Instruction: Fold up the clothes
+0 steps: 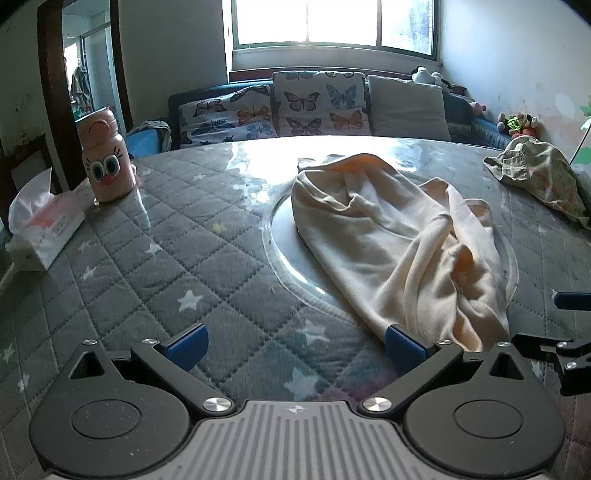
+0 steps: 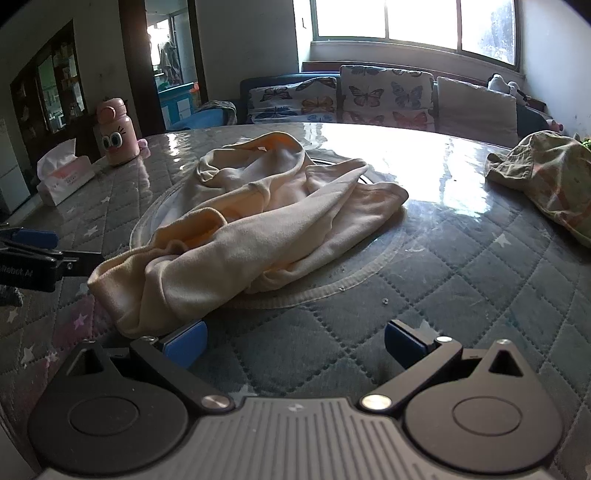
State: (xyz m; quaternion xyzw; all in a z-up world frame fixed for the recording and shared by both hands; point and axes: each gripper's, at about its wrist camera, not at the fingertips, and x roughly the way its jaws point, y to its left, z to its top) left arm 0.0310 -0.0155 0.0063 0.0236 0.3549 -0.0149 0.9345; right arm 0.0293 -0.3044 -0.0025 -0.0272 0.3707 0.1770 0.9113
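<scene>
A bright window (image 1: 332,22) at 12 o'clock floods the room and glares off the table (image 1: 207,229), which has a grey quilted star-print cover under clear plastic. Below the window a dark sofa (image 1: 177,99) carries butterfly cushions (image 1: 317,101) and a plain one (image 1: 406,105). The walls (image 1: 517,55) are pale, scuffed at 2 o'clock. A dark doorway (image 1: 85,74) opens at 10 o'clock; in the right wrist view a cabinet (image 2: 48,96) stands at 9 o'clock.

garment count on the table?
2. The cream garment lies crumpled on the round glass disc mid-table; the olive patterned garment is bunched at the table's far right edge. More could be hidden beyond the frame.
</scene>
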